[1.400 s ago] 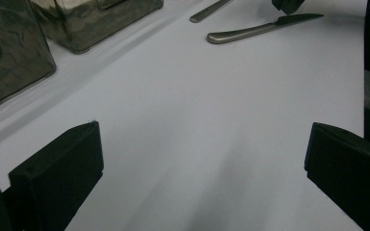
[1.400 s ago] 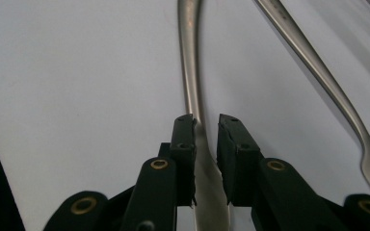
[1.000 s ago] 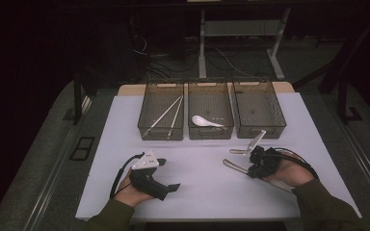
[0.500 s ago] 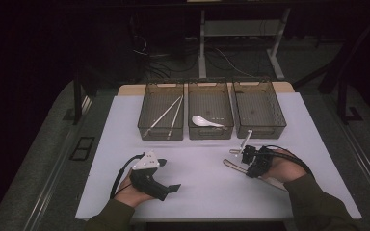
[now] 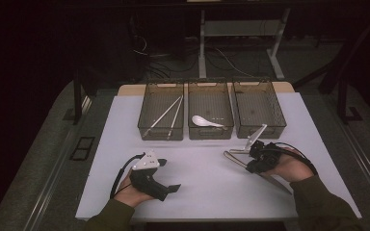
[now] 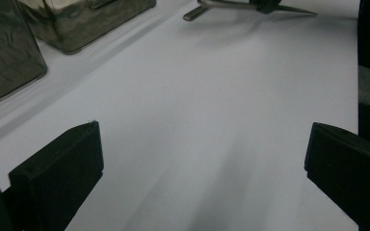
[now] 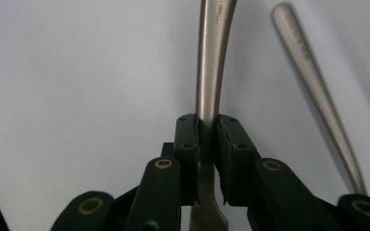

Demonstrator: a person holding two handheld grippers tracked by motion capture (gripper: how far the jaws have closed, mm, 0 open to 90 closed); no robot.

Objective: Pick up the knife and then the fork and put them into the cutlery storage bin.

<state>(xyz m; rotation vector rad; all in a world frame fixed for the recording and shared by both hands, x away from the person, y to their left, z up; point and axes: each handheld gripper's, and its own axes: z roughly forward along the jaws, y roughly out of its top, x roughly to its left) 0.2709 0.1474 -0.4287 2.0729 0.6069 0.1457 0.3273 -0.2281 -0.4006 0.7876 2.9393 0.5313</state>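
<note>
1. As the right gripper (image 5: 256,155) stands just in front of the empty, dark see-through rectangular bin (image 5: 260,131), a pick-up is judged to be the step in hand.
2. In the right gripper view the jaws are seen clamped on the handle of a slim, polished steel utensil (image 7: 209,72), with nothing else between them. Its working end is hidden, so fork, knife or spoon cannot be told.
3. In the high view the held steel utensil (image 5: 256,136) is seen tilted up from the white table top (image 5: 207,185), its free end reaching towards the front wall of the empty bin. Whether its lower end is touching the table cannot be told.
4. A second long steel utensil (image 7: 318,96) is noted flat on the table, just beside the held one and on the near side of the empty bin.
5. The left gripper (image 5: 168,175) is held low over the table, well apart from the empty bin, towards the person. Its jaws are spread wide and nothing is between them.
6. Two pale chopsticks (image 5: 166,115) lie in the bin farthest from the empty bin, and a white ceramic spoon (image 5: 204,121) lies in the bin next to it, so sorting by kind is inferred.
7. Next move, as judged: the held utensil is to be lifted clear, carried over the front rim of the empty bin, lowered inside and released. A firm grip is called for, since the smooth handle could pivot between the pads.
</note>
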